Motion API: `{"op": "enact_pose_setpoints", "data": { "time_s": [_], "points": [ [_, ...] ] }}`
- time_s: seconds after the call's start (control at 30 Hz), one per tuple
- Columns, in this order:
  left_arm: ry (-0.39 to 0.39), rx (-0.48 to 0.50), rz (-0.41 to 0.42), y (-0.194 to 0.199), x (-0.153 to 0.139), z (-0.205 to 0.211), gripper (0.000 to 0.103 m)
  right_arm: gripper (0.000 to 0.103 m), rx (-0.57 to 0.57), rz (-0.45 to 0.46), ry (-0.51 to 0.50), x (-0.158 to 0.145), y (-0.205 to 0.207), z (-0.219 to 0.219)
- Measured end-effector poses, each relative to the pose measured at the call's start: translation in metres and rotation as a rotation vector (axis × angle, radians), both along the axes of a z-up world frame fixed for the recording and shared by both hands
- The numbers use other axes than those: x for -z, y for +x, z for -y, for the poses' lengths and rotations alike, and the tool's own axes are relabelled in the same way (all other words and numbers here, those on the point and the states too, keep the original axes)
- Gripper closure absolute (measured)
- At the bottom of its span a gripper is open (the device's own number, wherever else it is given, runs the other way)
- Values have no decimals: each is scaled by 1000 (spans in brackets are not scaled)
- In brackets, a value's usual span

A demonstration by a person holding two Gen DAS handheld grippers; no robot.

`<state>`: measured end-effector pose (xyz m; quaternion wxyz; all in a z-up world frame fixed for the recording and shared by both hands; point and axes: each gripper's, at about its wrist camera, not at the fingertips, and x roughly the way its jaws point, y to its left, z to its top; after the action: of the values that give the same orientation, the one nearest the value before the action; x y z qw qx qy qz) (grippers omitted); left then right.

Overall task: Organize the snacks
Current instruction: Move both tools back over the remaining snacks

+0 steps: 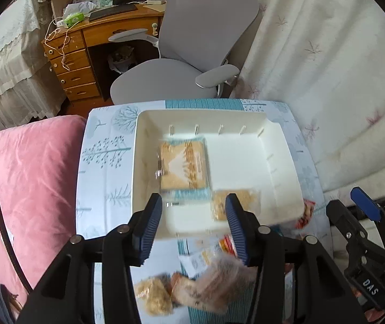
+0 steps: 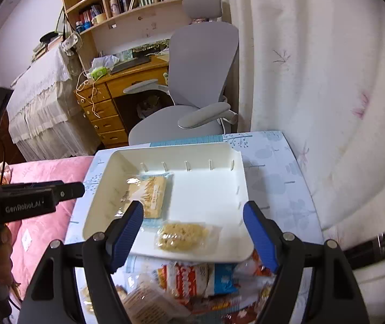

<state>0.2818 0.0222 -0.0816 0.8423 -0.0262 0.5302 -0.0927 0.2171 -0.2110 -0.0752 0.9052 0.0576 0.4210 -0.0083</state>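
A white tray (image 1: 281,145) (image 2: 243,178) sits on a small table. Two packets lie inside it: a flat tan cracker packet (image 1: 183,164) (image 2: 149,197) and a smaller puffed-rice bar (image 1: 249,202) (image 2: 184,236) near the front wall. My left gripper (image 1: 193,216) hovers open over the tray's near edge with nothing between its fingers. My right gripper (image 2: 193,229) is open wide above the puffed-rice bar, and its pads do not touch it. Loose snack packets (image 1: 192,289) (image 2: 189,275) are piled on the table in front of the tray.
The table has a pale blue tree-print cloth (image 1: 103,167). A pink quilt (image 1: 30,175) lies to the left, a white curtain (image 1: 327,81) hangs on the right. Behind the table stand a grey office chair (image 1: 192,40) and a wooden desk (image 1: 79,62).
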Motion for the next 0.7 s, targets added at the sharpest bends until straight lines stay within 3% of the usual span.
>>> {"op": "enact_pose_setpoints", "data": {
  "time_s": [0.43,0.7],
  "points": [
    [-13,4,35,-131,-19,-31,45,26,36,5,53,-16,-117,-23],
    [-6,37,32,-189,-8,-32,38,26,64,-41,70,-7,-174,-34]
  ]
}}
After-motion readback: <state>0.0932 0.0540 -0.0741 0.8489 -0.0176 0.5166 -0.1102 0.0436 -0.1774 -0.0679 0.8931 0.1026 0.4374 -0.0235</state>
